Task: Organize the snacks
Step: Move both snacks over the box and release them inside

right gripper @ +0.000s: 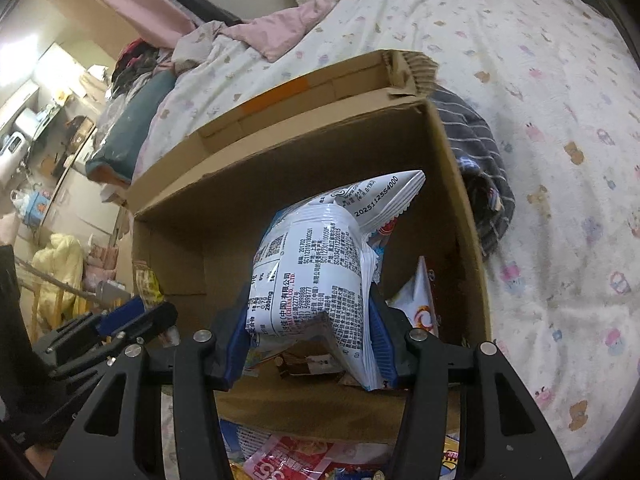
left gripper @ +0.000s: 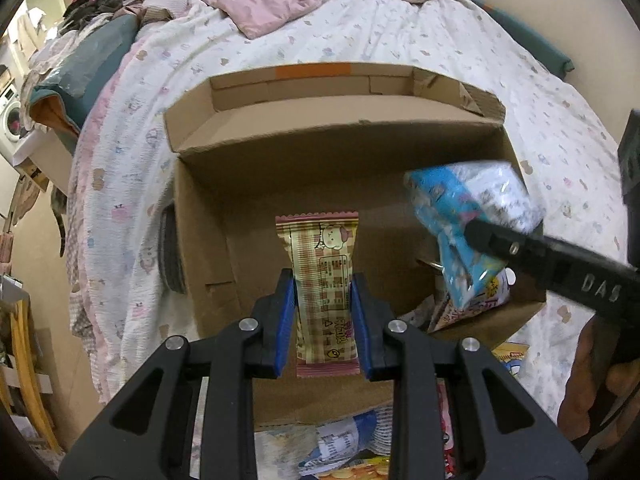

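An open cardboard box point(left gripper: 328, 140) lies on the bed; it also shows in the right wrist view point(right gripper: 280, 168). My left gripper point(left gripper: 322, 304) is shut on a tan checked snack packet point(left gripper: 323, 280), held over the box. My right gripper point(right gripper: 308, 320) is shut on a blue and white snack bag point(right gripper: 312, 272), also over the box. The right gripper and its bag point(left gripper: 468, 216) appear at the right of the left wrist view. Other snack packets point(right gripper: 416, 304) lie in the box's right corner.
Several loose snack packets point(left gripper: 344, 448) lie on the bed in front of the box, also seen in the right wrist view point(right gripper: 304, 456). A grey striped cloth point(right gripper: 476, 168) lies right of the box. Pink bedding point(left gripper: 280, 8) and pillows are beyond it.
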The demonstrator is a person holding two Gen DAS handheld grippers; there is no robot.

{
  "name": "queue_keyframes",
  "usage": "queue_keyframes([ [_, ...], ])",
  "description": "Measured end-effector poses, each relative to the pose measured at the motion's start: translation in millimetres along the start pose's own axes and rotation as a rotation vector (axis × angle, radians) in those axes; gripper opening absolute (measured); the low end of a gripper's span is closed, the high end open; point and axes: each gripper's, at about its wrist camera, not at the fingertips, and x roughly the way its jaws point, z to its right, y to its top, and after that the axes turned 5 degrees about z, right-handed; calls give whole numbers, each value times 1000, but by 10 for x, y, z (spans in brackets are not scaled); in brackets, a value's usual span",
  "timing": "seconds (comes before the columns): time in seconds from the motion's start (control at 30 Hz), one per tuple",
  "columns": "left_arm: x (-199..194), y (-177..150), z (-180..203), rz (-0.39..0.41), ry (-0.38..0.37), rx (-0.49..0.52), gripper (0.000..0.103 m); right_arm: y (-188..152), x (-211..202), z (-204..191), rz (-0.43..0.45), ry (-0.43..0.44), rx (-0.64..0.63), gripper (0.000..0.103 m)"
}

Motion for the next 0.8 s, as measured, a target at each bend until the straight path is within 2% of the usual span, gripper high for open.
queue_keyframes([
  [0.37,43,22,49,6,23,14,24,42,-71,-7,94,-26,13,57],
  [0.6,38,16,38,0,32,20,24,52,-59,0,80,-23,20,62],
  [0.7,20,18,31,1,31,18,24,65,-96,0,89,-6,30,70],
  [0.77,15,15,34,1,33,23,24,71,-146,-15,115,11,25,71],
  [0.8,16,12,35,0,37,25,28,76,-174,-30,128,18,16,78],
])
